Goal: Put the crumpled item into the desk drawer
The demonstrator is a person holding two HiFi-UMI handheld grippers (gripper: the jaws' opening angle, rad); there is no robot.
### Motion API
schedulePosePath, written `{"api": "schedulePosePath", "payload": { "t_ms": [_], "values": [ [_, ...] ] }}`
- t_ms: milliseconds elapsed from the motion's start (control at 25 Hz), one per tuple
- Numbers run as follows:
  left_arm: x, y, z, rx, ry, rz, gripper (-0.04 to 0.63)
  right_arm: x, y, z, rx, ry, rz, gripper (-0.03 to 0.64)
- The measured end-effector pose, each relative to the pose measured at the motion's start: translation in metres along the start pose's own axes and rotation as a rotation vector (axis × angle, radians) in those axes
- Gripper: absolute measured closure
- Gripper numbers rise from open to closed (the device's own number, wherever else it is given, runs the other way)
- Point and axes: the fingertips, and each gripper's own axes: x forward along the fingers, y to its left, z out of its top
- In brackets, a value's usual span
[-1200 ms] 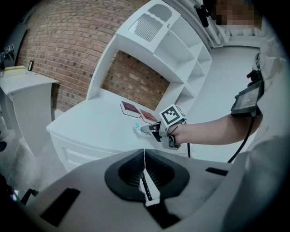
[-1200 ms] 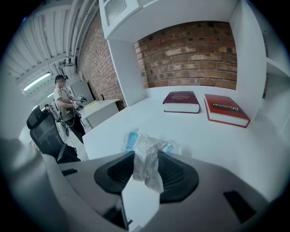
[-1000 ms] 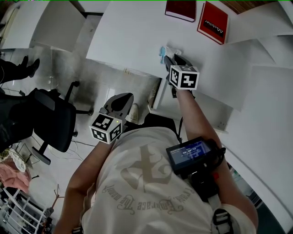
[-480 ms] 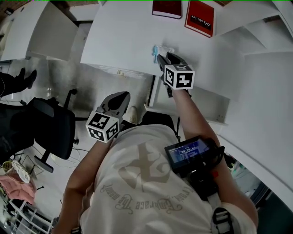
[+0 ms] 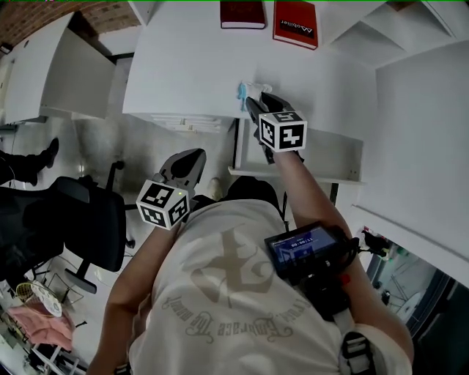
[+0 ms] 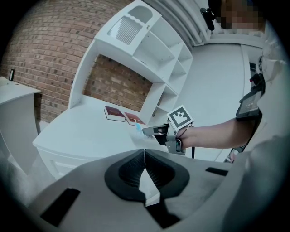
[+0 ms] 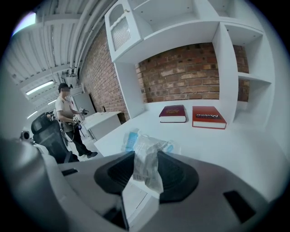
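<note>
The crumpled item (image 7: 145, 154) is a clear plastic wrapper with blue print, and my right gripper (image 7: 146, 168) is shut on it. In the head view that gripper (image 5: 256, 101) holds the wrapper (image 5: 244, 90) just over the front edge of the white desk (image 5: 183, 66). Below the edge, under my right forearm, is a white open-topped box that looks like a pulled-out drawer (image 5: 344, 157). My left gripper (image 5: 189, 157) hangs lower at the left, off the desk, its jaws shut with nothing between them (image 6: 145, 158). The left gripper view shows the right gripper (image 6: 156, 131) from the side.
Two red books (image 5: 242, 13) (image 5: 295, 22) lie at the back of the desk under white shelving (image 7: 181, 27). A black office chair (image 5: 88, 220) stands on the floor at the left. A person (image 7: 68, 118) stands further off beside another white desk.
The right gripper has drawn slightly back from the books towards the desk's front edge, still holding the wrapper. The head view has swung. The left gripper has hardly moved.
</note>
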Motion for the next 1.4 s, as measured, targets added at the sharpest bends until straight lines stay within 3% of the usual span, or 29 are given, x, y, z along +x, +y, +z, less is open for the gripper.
{"api": "schedulePosePath", "payload": {
  "t_ms": [760, 1400],
  "values": [
    [-0.016, -0.053, -0.016, 0.088, 0.012, -0.132, 0.571, -0.096, 0.008, -0.068, 0.058, -0.046, -0.076, 0.443],
    [-0.011, -0.09, -0.021, 0.124, 0.027, -0.228, 0.571, -0.148, 0.017, -0.117, 0.111, -0.031, -0.072, 0.448]
  ]
}}
